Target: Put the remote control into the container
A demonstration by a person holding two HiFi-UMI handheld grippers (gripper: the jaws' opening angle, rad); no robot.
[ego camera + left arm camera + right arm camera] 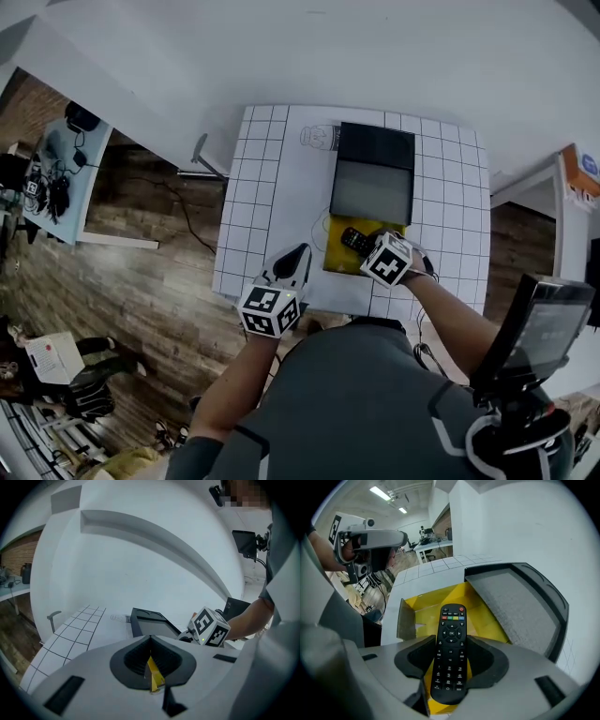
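A black remote control [451, 648] with coloured buttons sits between my right gripper's [451, 660] pads, which press on its sides. It hangs over the open yellow container [436, 603], pointing along it. In the head view the remote control [353, 240] and right gripper [367, 249] are above the yellow container [337, 261] near the table's front edge. My left gripper [298, 255] rests to the left of the container with nothing in it. In its own view the left gripper [150, 656] has its pads meeting.
A dark box with a grey padded inside [373, 173] lies open just behind the yellow container. The white gridded table [258, 187] drops off to a wooden floor on the left. A grey flap [405, 620] stands at the container's left side.
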